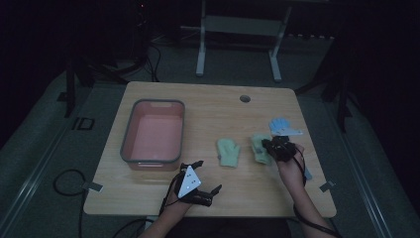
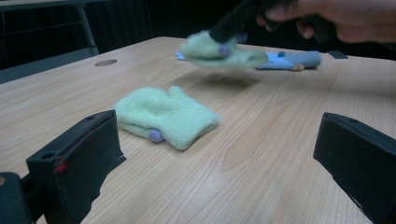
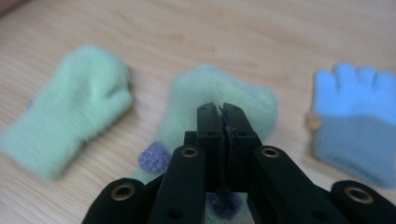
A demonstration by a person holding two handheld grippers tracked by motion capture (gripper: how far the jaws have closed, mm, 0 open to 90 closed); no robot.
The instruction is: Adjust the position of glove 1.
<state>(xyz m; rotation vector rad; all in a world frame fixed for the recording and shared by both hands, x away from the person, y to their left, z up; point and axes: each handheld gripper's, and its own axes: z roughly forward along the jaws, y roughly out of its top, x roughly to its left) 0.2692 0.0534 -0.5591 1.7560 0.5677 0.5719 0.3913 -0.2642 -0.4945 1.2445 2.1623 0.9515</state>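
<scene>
right gripper (image 3: 223, 116): clamped on green mitten (image 2: 224, 53), lifted above desk (image 1: 213, 104) near right edge | left gripper (image 1: 200, 176): jaws apart, nothing held, near front edge

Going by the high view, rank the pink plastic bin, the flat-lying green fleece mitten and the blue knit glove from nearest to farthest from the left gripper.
1. Pink plastic bin, just beyond the left gripper.
2. Flat-lying green fleece mitten, mid-table.
3. Blue knit glove, far right.
</scene>
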